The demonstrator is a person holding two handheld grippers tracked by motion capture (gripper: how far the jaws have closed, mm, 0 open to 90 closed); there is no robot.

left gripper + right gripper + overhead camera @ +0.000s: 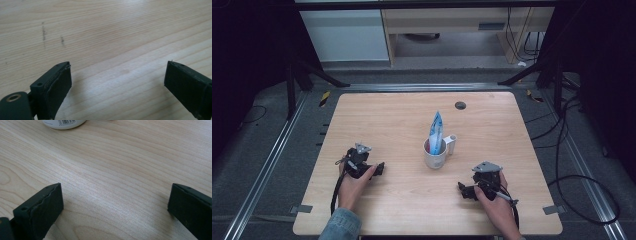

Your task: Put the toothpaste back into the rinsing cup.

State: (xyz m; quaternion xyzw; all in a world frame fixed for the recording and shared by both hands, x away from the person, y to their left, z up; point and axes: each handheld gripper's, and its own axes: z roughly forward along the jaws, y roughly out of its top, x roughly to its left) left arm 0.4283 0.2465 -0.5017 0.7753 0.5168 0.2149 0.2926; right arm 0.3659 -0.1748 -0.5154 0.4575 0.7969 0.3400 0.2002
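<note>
I see both claws gaping, empty: left claw lower left, right claw lower right on surface. White mug centre holds blue packet, probably snack pouch.

Barcode on white mug, digits unreadable; no other txt

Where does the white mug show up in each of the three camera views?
High view: the white mug stands right of the table's middle, a blue packet upright inside it.
Left gripper view: the open tongs face bare wood, no mug.
Right gripper view: the mug's barcoded base sits at the top edge, left of centre.
Shared landmark: the pale wooden tabletop.
</note>
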